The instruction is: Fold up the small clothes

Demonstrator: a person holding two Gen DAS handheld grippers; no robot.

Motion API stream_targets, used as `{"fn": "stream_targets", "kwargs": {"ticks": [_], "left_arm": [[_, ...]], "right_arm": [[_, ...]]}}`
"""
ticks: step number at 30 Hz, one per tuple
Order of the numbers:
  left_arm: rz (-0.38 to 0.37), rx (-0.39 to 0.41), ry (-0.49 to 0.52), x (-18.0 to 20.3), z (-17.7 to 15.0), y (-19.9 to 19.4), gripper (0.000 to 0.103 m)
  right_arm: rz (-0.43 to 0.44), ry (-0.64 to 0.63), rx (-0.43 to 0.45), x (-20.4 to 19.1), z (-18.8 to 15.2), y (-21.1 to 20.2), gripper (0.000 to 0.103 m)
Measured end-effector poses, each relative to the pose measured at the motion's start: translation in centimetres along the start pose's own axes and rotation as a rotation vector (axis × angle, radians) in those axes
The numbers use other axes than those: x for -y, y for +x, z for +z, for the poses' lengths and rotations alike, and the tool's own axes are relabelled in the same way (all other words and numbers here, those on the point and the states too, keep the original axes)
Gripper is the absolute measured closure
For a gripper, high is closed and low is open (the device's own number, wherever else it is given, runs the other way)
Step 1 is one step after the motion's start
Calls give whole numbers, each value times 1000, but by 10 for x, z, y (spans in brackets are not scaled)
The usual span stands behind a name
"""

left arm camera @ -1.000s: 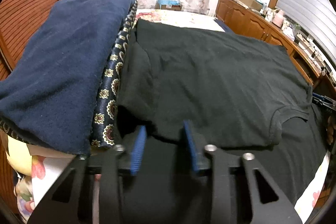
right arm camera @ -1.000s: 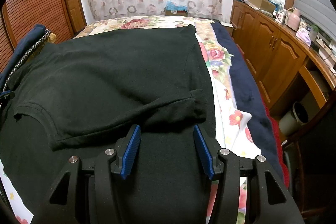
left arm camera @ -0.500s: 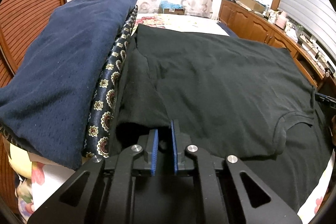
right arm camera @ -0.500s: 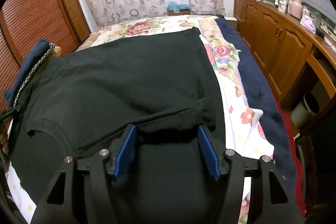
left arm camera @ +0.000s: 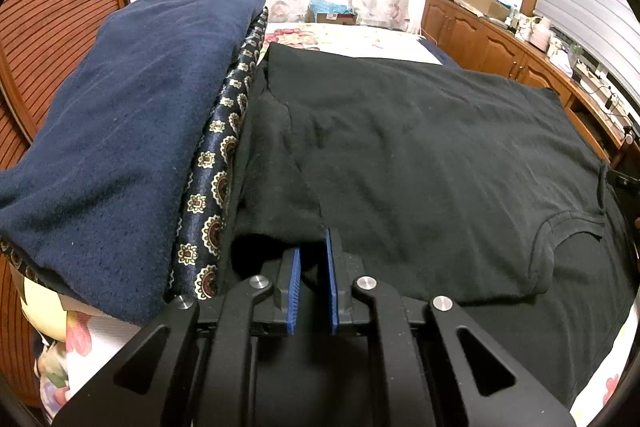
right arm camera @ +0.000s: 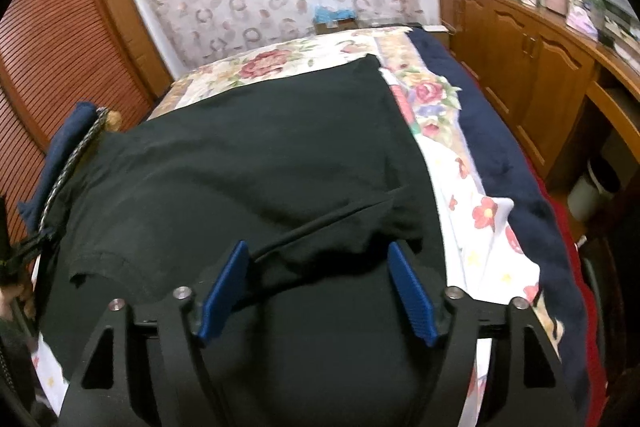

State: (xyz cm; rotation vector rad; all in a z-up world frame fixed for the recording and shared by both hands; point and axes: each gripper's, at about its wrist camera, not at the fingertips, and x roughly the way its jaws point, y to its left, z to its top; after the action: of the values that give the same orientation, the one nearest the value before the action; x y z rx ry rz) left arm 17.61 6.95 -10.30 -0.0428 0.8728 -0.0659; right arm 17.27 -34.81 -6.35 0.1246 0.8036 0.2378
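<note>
A black T-shirt [left arm camera: 420,163] lies spread on the floral bed [right arm camera: 280,59], its top part folded down so the collar [left arm camera: 560,227] faces me. My left gripper [left arm camera: 312,259] is shut on the folded shoulder and sleeve edge of the shirt at its left side. In the right wrist view the same T-shirt [right arm camera: 260,163] fills the middle. My right gripper [right arm camera: 316,267] is open, its blue pads either side of the folded right sleeve [right arm camera: 360,227] without pinching it.
A folded navy blanket [left arm camera: 120,131] over a patterned navy cloth [left arm camera: 216,179] is stacked at the shirt's left. A navy cover [right arm camera: 512,163] hangs on the bed's right side. Wooden cabinets [right arm camera: 540,67] line the right wall. A louvred wooden door [right arm camera: 48,75] stands on the left.
My left gripper closed on the shirt's left folded edge and holds it. My right gripper stayed open and lifted slightly, its view tilting and pulling back from the sleeve.
</note>
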Motion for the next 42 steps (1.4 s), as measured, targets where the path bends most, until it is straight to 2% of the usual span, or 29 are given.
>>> {"fn": "stream_targets", "kwargs": {"ticks": [4,5,7,8,12,18,27,37,39,42], "left_arm": [[-17,26,3,1,-1,-5,97],[-27,46,1,1,-1,-9,97],[-41,79,-4,1,-2,-17,98],[-48,99,-4,1,-2,-23,98],[-67,146,-20,-2,0,-39,98],[-96,206,-33,-10,2,-66,98],[-136,249,-79,-22,-16,-99,98],[-140,231,-81,-29,-48,-130,98],[-129,198,-74,-26,-58,-123,98],[-103,143,-63,-27,-72,-108,98]], "right_arm": [[-33,39,-1,2,8,14,28],[-39,36,3,1,9,17,36],[-62,11,13,-2,9,20,69],[-72,-6,20,-5,8,20,94],[-49,-67,58,-12,6,14,95],[22,-83,145,-11,8,-25,95],[70,-138,190,-8,-19,-75,95],[104,-132,177,7,-46,-124,95],[110,-111,160,12,-53,-121,95],[68,-116,112,10,-64,-101,95]]}}
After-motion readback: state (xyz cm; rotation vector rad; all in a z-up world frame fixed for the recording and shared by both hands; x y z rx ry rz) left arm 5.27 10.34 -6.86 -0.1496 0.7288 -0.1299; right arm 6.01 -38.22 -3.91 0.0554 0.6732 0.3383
